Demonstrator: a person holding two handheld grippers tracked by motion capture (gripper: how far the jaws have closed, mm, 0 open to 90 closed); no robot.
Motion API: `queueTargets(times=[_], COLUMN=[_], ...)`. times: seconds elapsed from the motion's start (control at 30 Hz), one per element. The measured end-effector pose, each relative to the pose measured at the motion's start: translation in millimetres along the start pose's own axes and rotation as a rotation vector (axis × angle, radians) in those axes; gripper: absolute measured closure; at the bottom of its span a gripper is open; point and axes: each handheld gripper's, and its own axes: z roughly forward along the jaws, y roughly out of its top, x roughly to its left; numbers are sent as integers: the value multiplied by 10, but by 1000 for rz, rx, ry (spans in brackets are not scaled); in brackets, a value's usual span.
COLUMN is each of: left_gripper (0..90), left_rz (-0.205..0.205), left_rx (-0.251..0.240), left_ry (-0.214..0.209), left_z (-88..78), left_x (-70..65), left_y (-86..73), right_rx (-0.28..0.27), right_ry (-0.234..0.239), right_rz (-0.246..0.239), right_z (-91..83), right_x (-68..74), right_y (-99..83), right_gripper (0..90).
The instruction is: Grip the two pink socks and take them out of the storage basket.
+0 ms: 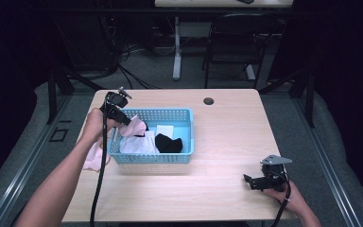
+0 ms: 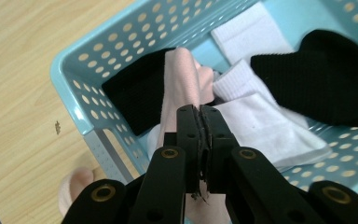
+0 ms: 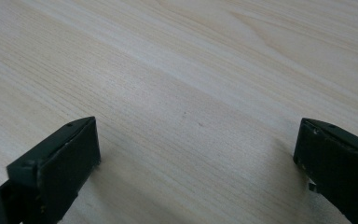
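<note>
1. Left forearm enters from the lower left of the high view and angles up-right; the left hand [image 1: 93,126] holds the left gripper [image 1: 124,119] at the left rim of the light-blue perforated plastic basket [image 1: 178,114], nose tilted down into it.
2. Left gripper jaws are pressed together in the left gripper view, pinching the pale pink fabric sock [image 2: 182,84].
3. The pink sock's long axis runs from the lower left of the left gripper view, up over the basket's wall and toward the basket centre; its tail hangs outside on the light wooden table [image 1: 227,127], left of the basket.
4. Inside the basket: a white ribbed sock [image 2: 265,121], a black knit sock [image 2: 326,79] at right, and another black piece [image 2: 137,93] under the pink one.
5. Right hand [image 1: 290,196] at the lower right of the high view, right gripper [image 1: 251,181] low over bare table, pointing left.
6. Right gripper jaws spread wide, nothing between them.
</note>
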Motion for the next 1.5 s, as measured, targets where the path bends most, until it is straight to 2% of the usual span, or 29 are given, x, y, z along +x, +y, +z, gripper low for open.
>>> queueTargets(times=[0.07, 0.1, 0.23, 0.33, 0.5, 0.73, 0.77, 0.8, 0.83, 0.97, 1.03, 1.17, 1.47, 1.5], left_gripper=[876, 876, 876, 876, 876, 876, 876, 875, 876, 875, 875, 875, 875, 875], left_rz=[0, -2, 4, 13, 5, -1, -1, -6, -6, -15, -18, -38, -82, -98], left_rx=[-8, -22, -38, -48, -79, -109, -109, -121, -121, -141, -144, -163, -177, -180], left_ry=[-10, -26, -27, -18, -24, -3, -3, 6, 6, 30, 38, 57, 89, 93], left_z=[-33, -104, -206, -300, -460, -729, -729, -806, -806, -1011, -1052, -1227, -1396, -1423], left_x=[3, 8, 2, -1, 30, 100, 100, 125, 125, 206, 226, 344, 531, 585], left_y=[9, 29, 58, 81, 104, 115, 115, 105, 105, 58, 44, -43, -229, -285], right_rx=[-1, -2, 2, -2, -2, -1, -1, -1, -1, -1, -1, -1, -1, -2], right_ry=[1, 1, 1, 0, 0, 1, 1, 0, 0, 1, 1, 0, -1, 4], right_rz=[0, 1, 2, 0, 1, 0, 0, 1, 1, 1, 1, 1, 1, 3], right_z=[1, 2, -1, 2, 2, 1, 1, 2, 2, 2, 2, 2, 1, 1], right_x=[0, 0, 1, 0, 0, -1, -1, 0, 0, 0, 0, 0, 1, 2], right_y=[-1, -1, 0, -1, -1, -1, -1, -1, -1, -1, -1, -1, -1, -1], right_gripper=[0, 0, 0, 0, 0, 0, 0, 0, 0, 0, 0, 0, 0, 0])
